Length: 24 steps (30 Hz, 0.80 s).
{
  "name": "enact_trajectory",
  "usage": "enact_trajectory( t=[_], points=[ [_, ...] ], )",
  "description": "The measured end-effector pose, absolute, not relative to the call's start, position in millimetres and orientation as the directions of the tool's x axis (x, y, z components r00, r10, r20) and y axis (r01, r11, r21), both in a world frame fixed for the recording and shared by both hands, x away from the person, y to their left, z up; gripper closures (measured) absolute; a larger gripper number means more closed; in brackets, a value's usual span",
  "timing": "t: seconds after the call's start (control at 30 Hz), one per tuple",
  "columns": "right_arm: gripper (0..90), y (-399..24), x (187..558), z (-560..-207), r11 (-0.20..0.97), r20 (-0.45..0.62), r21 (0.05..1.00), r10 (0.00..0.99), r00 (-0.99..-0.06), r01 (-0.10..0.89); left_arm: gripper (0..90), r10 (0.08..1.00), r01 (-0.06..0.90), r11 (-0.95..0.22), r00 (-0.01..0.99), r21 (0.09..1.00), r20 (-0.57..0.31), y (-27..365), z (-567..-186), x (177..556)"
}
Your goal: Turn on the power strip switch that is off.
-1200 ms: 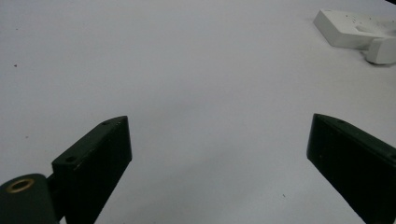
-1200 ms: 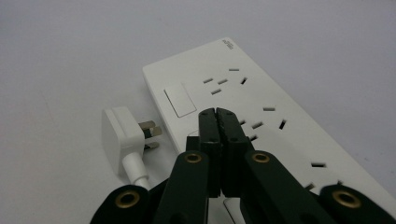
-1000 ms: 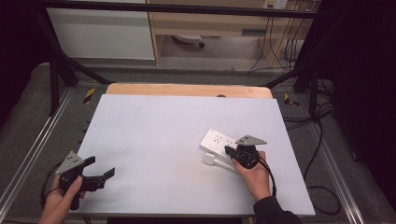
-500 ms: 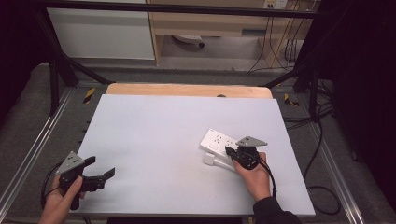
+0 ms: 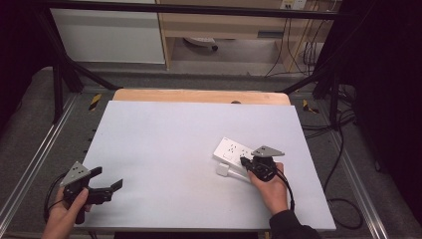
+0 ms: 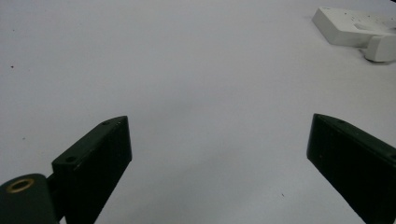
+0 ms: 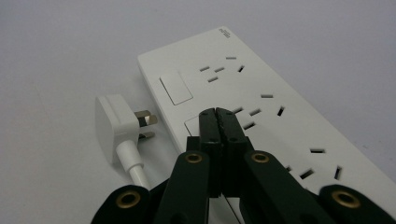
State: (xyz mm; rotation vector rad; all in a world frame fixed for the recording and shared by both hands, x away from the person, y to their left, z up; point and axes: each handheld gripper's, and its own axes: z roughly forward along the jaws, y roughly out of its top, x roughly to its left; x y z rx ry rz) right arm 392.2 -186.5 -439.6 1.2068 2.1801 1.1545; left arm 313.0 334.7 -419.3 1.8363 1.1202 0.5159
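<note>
Nothing shifted since earlier frames. Right gripper [image 7: 217, 114] jaws closed, empty, tips over power strip [image 7: 261, 102] switch. Plug [image 7: 116, 123] lies unplugged beside strip. Left gripper [image 5: 102, 181] wide open, idle.

My left hand's black two-jaw gripper [image 5: 105, 184] gapes wide; my right hand's black two-jaw gripper [image 7: 217, 113] has jaws pressed together, empty.

Both handheld tools are showing matte black bodies. The left gripper [image 5: 106, 185] is carrying a grey three-cornered plate and trailing a black cable; its flat jaws are showing small screw holes and a brass rivet. The right gripper [image 7: 218, 116] is displaying four brass rivets on its black linkage. A dark sleeve [image 5: 290, 227] is covering the right forearm.
</note>
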Motion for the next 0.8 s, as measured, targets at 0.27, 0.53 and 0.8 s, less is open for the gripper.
enact_trajectory(
  t=[0.27, 0.53, 0.8],
  points=[
    [90.0, -186.4, 391.6, -440.0, 0.289, 0.051, 0.812, 0.831, -0.554, 0.508, 6.5, 0.859, 0.485, -0.188, 0.502, 0.854, -0.096, 334.6, -419.3, 313.0],
    [90.0, -186.4, 391.2, -440.7, 0.285, 0.05, 0.816, 0.832, -0.553, 0.503, 6.5, 0.86, 0.485, -0.188, 0.502, 0.854, -0.095, 334.4, -419.2, 312.9],
    [90.0, -186.3, 391.2, -440.5, 0.279, 0.058, 0.813, 0.834, -0.549, 0.51, 6.5, 0.859, 0.484, -0.189, 0.502, 0.855, -0.094, 334.1, -419.4, 313.1]
  ],
)
